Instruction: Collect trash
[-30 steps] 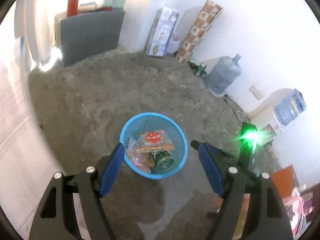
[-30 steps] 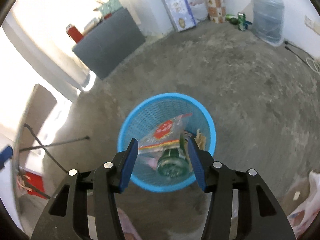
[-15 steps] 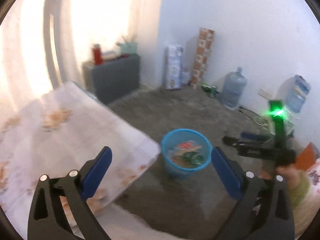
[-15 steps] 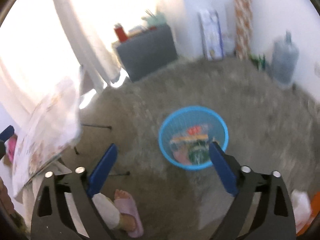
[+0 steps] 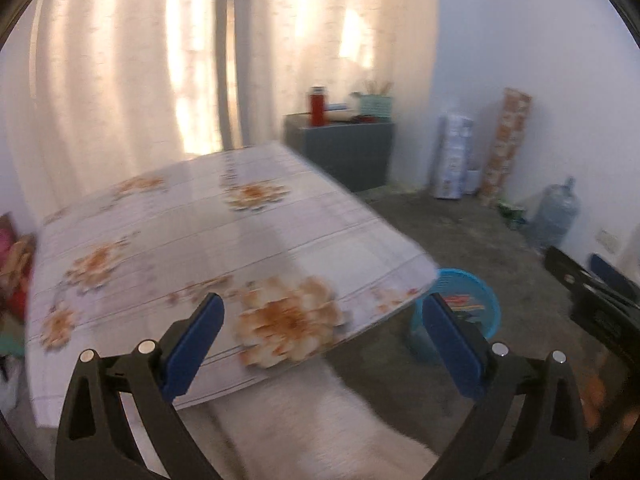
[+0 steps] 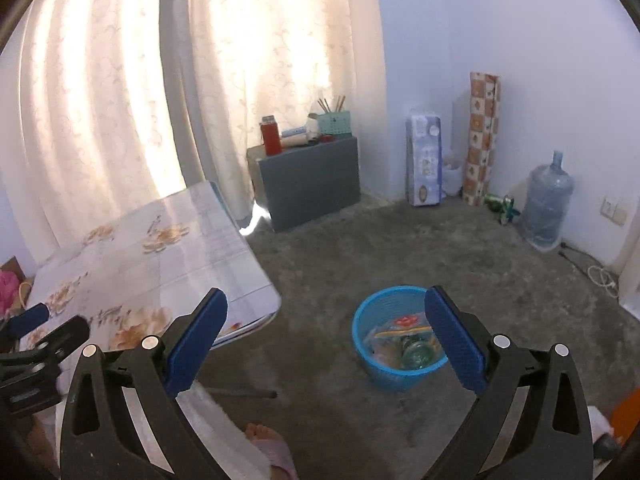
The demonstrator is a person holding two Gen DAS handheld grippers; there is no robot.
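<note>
A blue mesh trash basket [image 6: 372, 354] stands on the grey floor and holds wrappers and a green bottle [image 6: 416, 354]. In the left wrist view the basket [image 5: 486, 300] is partly hidden behind the table corner. My left gripper [image 5: 322, 344] is open and empty, raised above the floral table [image 5: 200, 240]. My right gripper [image 6: 326, 340] is open and empty, well above the floor, with the basket under its right finger. The left gripper also shows at the left edge of the right wrist view [image 6: 36, 344].
A table with a floral cloth [image 6: 132, 264] stands at left. A grey cabinet [image 6: 312, 180] with a red flask stands by the curtains. A water jug [image 6: 546, 208], a box and a patterned roll line the far wall. My foot [image 6: 268, 440] is below.
Both grippers have risen and pulled back from the basket and opened wide. The views now tilt up to the table, curtains and wall. The bottle and wrappers lie in the basket.
</note>
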